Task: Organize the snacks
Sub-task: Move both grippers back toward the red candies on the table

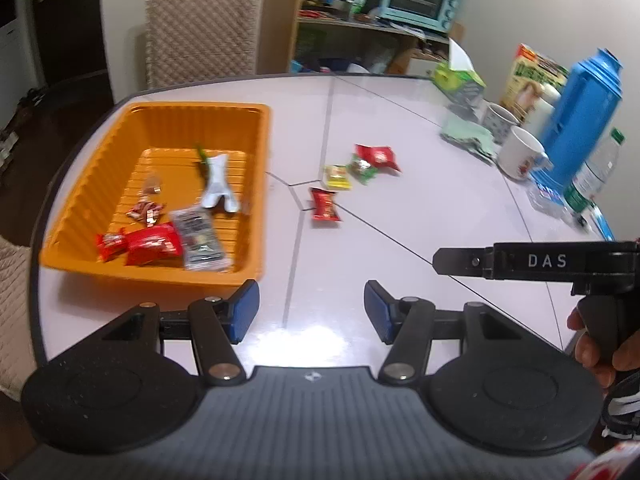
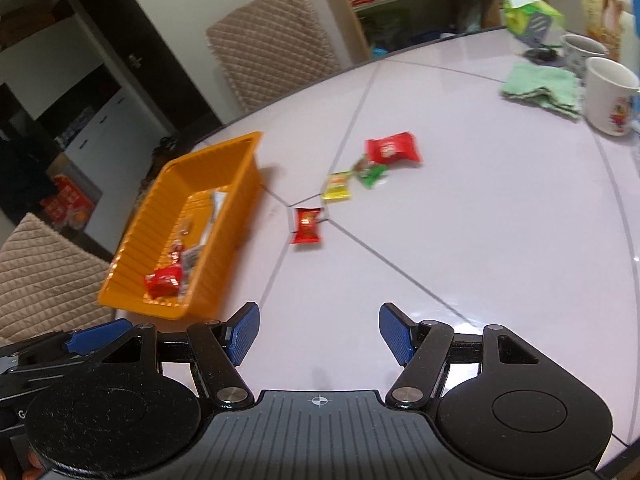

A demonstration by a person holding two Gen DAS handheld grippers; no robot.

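An orange tray (image 1: 256, 168) (image 2: 236, 184) stands on the white table's left and holds several snack packets, red, silver and white. Loose on the table to its right lie a small red packet (image 1: 325, 205) (image 2: 307, 225), a yellow packet (image 1: 337, 177) (image 2: 338, 187), a green packet (image 1: 363, 168) (image 2: 372, 174) and a larger red packet (image 1: 378, 156) (image 2: 393, 147). My left gripper (image 1: 311, 310) is open and empty above the near table. My right gripper (image 2: 319, 334) is open and empty, also short of the packets; its body shows in the left wrist view (image 1: 532, 262).
At the table's right stand a white mug (image 1: 522, 152) (image 2: 610, 94), a second mug (image 1: 498, 118), a green cloth (image 1: 466, 134) (image 2: 540, 86), a blue flask (image 1: 582, 108), a water bottle (image 1: 596, 172) and a tissue box (image 1: 460, 76). Padded chairs (image 2: 272, 44) stand behind.
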